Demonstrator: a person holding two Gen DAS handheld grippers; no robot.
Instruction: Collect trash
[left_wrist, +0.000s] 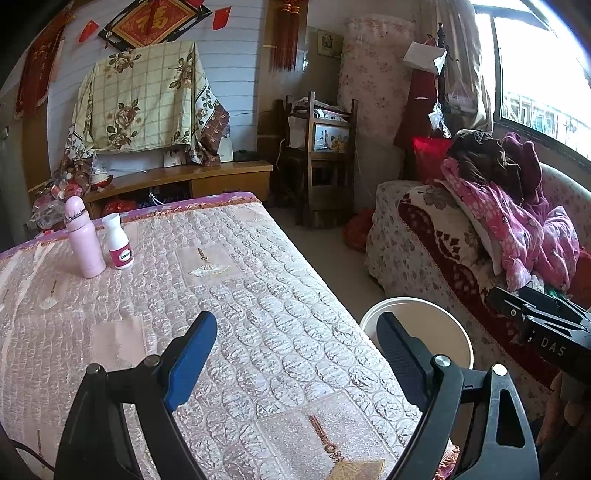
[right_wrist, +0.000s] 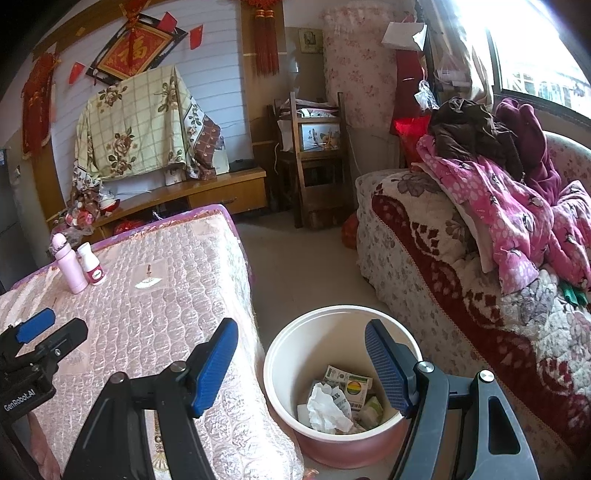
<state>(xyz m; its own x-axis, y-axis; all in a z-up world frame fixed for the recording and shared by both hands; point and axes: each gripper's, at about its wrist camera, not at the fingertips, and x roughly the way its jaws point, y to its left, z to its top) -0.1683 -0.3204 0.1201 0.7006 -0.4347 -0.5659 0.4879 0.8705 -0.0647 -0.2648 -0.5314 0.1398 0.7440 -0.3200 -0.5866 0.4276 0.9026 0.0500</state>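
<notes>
Both grippers hang w/ fingers spread wide and nothing between them. The left gripper (left_wrist: 295, 354) sits over the near end of the table (left_wrist: 258, 295), which is covered in a pink quilted cloth; its right finger overlaps the rim of the bin (left_wrist: 458, 332) in the left wrist view. The right gripper (right_wrist: 301, 362) hovers above the gap between table edge and bin, its right finger in front of the bin's mouth.

The bin (right_wrist: 280, 354) (pink outside, cream inside) stands on the floor between the table on the left and the sofa (right_wrist: 443, 295) on the right. Trash already lies in its bottom: a crumpled white tissue (right_wrist: 325, 406), a small carton w/ a round rainbow mark (right_wrist: 351, 384), plus other paper bits too jumbled to tell apart.

At the table's far left stand two upright items, touching or just beside each other (can't tell which): a pink bottle (left_wrist: 85, 240) and a white bottle w/ a pink label (left_wrist: 117, 242). Rest of the tabletop is bare cloth.

Clothes (right_wrist: 498, 192) are piled on the sofa by the window.
</notes>
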